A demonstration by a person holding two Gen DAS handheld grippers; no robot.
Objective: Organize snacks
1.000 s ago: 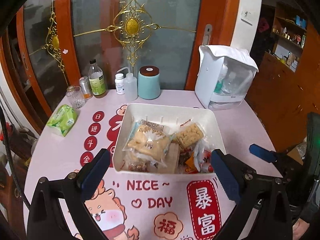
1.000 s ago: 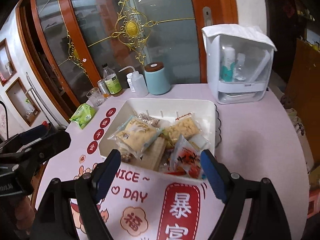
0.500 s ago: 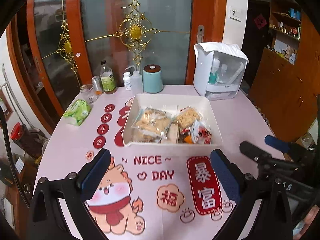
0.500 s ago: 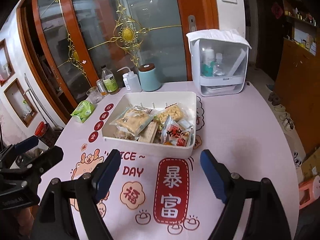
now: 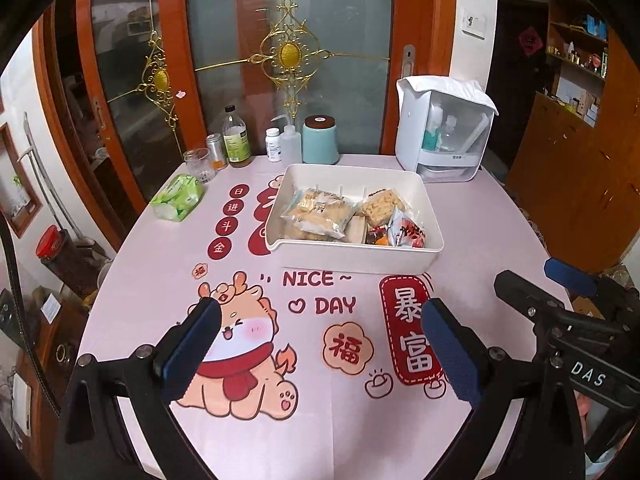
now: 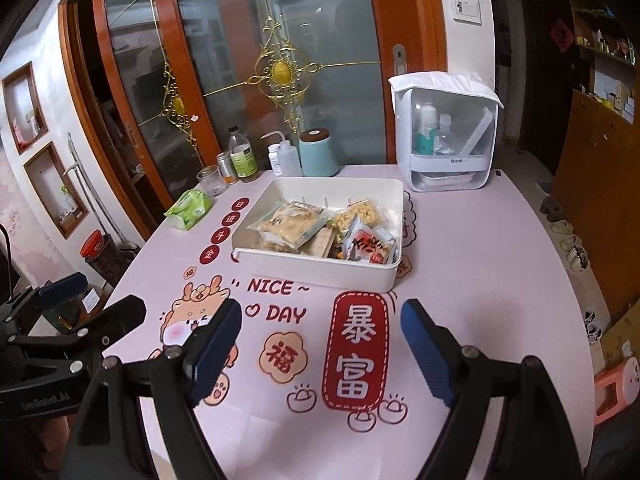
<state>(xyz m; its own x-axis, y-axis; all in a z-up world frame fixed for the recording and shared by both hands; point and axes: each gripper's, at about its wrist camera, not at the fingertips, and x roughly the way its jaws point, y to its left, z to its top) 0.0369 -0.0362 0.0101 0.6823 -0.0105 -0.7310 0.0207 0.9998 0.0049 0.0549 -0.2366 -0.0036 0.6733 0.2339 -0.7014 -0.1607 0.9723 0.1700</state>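
Nearest the cameras, the left gripper [image 5: 320, 344] and the right gripper [image 6: 320, 344] both hang over the printed tablecloth [image 5: 160, 280], well short of the white tray [image 5: 352, 258]; each has its jaws spread wide with nothing between them. The tray sits toward the far middle of the table, and the snacks [image 5: 320, 216] lie heaped inside it: a large clear bag of pale biscuits [image 6: 288, 226] on the tray's left side, a packet of small crackers [image 6: 360, 212] behind it, and a red-and-white pouch [image 6: 368, 246] in the near right corner. These packets look light, soft and crinkly, probably slippery on their film, and the biscuits inside would likely crack under a hard squeeze; a sealed edge or a loose corner seems the safest place to pinch. Left of the tray lies a green tissue pack [image 5: 178, 198]. Beyond the tray stand a glass [image 5: 198, 164], bottles [image 5: 236, 138] and a teal canister [image 5: 320, 140], and to its far right a white storage box [image 5: 442, 128].
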